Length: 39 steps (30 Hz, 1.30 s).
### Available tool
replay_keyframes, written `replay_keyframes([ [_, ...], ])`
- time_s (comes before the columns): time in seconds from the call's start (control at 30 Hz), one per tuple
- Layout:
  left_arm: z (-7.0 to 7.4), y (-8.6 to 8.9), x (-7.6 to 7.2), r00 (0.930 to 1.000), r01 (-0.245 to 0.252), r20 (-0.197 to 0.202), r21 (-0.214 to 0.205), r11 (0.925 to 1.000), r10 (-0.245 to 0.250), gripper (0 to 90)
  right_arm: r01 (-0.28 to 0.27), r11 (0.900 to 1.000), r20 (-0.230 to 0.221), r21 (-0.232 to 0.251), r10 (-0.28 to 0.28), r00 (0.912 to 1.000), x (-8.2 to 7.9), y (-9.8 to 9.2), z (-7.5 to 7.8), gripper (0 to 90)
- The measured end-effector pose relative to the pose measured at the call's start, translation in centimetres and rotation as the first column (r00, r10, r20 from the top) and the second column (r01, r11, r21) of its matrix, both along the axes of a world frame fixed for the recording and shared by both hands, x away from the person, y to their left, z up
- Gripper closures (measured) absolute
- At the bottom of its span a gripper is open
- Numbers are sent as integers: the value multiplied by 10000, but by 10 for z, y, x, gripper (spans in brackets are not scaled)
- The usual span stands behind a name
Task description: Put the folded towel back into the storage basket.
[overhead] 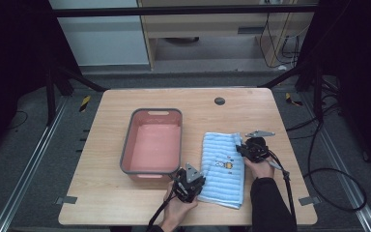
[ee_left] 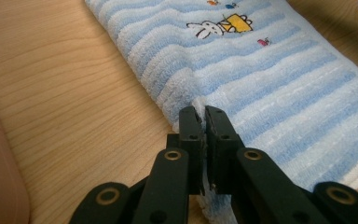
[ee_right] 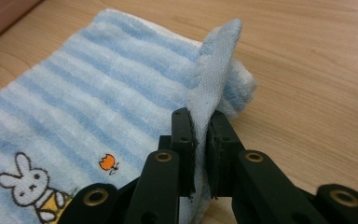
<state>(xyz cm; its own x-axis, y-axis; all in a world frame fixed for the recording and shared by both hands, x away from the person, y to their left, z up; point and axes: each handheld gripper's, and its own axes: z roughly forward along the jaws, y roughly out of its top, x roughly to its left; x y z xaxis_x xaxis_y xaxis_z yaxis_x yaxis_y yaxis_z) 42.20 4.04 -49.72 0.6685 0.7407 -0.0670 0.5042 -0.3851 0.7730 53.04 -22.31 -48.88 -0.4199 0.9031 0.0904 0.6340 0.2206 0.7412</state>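
There is one blue striped towel, one pink tub and two tools: left tool, right tool.

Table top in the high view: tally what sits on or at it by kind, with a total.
Pink basin with grey rim: 1
Blue striped towel with a rabbit picture: 1
Handheld grippers: 2, the left gripper and the right gripper, each shut on a towel edge
Dark round cap set in the table: 1
Total: 5
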Motion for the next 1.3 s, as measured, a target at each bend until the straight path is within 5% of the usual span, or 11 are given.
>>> replay_keyframes([
  [0.57,29,4,-9,9978,348,576,-567,9978,-315,860,-347,9991,1227,239,315,9919,-16,1,38,835],
  [1.3,60,12,-19,9915,582,1208,-802,9951,-482,860,-417,9963,2053,751,255,9784,-27,-4,67,835],
])
